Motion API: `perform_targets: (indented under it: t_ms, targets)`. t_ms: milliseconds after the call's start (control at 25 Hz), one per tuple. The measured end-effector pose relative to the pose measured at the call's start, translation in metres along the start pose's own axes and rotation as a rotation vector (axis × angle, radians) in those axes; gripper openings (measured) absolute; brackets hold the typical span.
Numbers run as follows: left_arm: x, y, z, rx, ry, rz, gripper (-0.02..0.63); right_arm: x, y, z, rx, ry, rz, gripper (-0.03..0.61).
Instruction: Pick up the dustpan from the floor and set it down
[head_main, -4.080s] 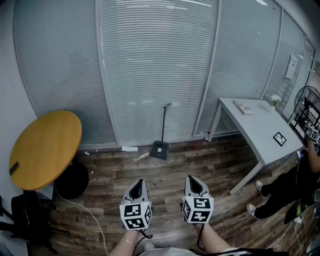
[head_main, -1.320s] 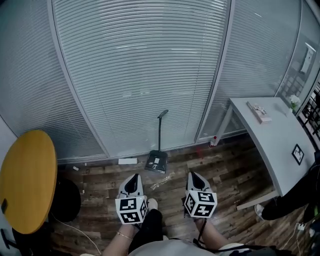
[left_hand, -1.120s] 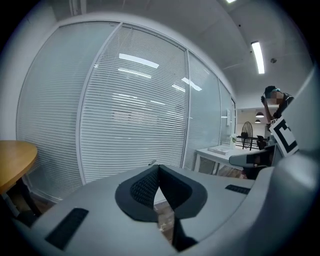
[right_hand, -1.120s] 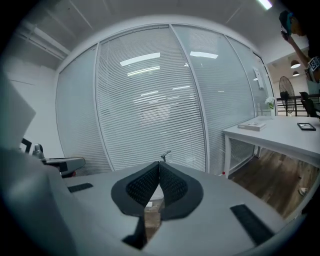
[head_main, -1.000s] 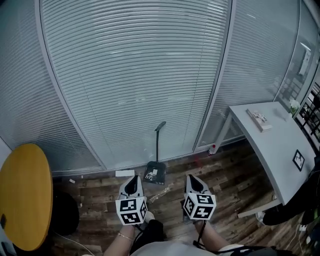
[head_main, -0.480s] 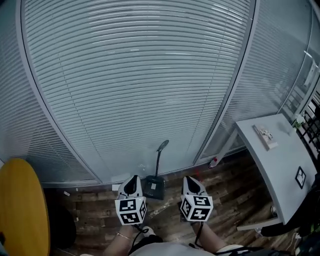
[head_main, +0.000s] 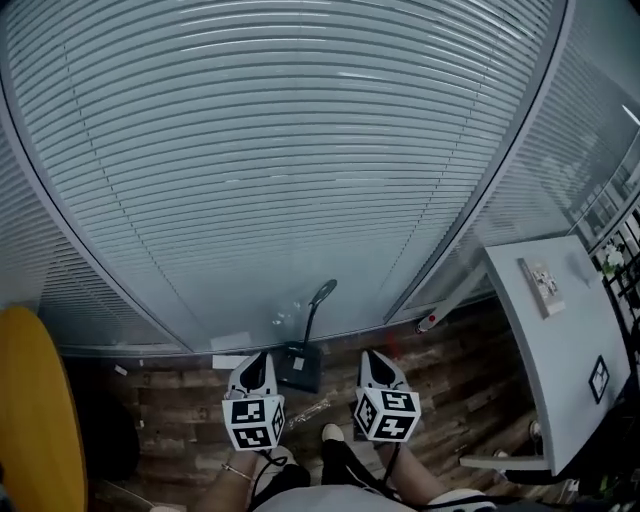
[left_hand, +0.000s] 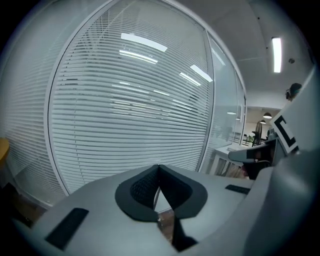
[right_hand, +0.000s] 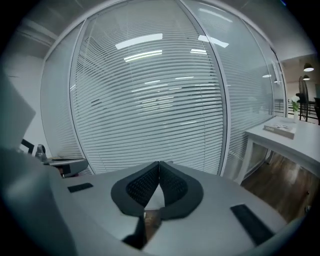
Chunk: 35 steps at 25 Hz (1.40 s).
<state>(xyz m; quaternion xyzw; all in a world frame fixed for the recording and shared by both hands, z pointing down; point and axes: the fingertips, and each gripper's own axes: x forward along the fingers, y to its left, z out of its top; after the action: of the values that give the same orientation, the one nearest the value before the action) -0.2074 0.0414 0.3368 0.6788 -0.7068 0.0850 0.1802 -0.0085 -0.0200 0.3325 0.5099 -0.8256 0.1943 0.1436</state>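
The dark dustpan (head_main: 299, 366) stands on the wood floor against the blind-covered glass wall, its long handle (head_main: 318, 300) rising upright. In the head view my left gripper (head_main: 256, 358) is just left of the pan and my right gripper (head_main: 372, 356) a little further off to its right; neither touches it. In the left gripper view the black pads (left_hand: 145, 187) meet at their tips with nothing between them. The right gripper view shows the same: pads (right_hand: 172, 186) together and empty.
A white table (head_main: 560, 330) stands at the right with a small item on it. A yellow round table (head_main: 30, 400) is at the left edge. A red-tipped object (head_main: 428, 321), a white scrap (head_main: 230, 362) and some litter (head_main: 310, 408) lie on the floor by the wall.
Both grippers have moved forward toward the glass wall. The dustpan, earlier well ahead of them, now sits between their tips. The tables have slid toward the frame edges.
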Motion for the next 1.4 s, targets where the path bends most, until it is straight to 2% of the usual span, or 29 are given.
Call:
perform_targets:
  t_ms: [320, 640, 800, 1120, 1400]
  targets:
    - [0.024, -0.001, -0.010, -0.041, 0.035, 0.049, 0.017, 0.043, -0.010, 0.002, -0.034, 0.065, 0.057, 0.031]
    - [0.036, 0.017, -0.047, -0.062, 0.103, 0.108, 0.018, 0.074, -0.015, -0.030, -0.029, 0.126, 0.065, 0.031]
    - [0.040, 0.023, -0.067, -0.072, 0.133, 0.118, 0.017, 0.084, -0.011, -0.058, -0.018, 0.169, 0.071, 0.031]
    - [0.073, 0.041, -0.147, -0.109, 0.180, 0.136, 0.017, 0.123, -0.012, -0.137, -0.012, 0.223, 0.072, 0.032]
    - [0.083, 0.048, -0.172, -0.131, 0.179, 0.149, 0.018, 0.144, -0.003, -0.154, -0.015, 0.214, 0.089, 0.031]
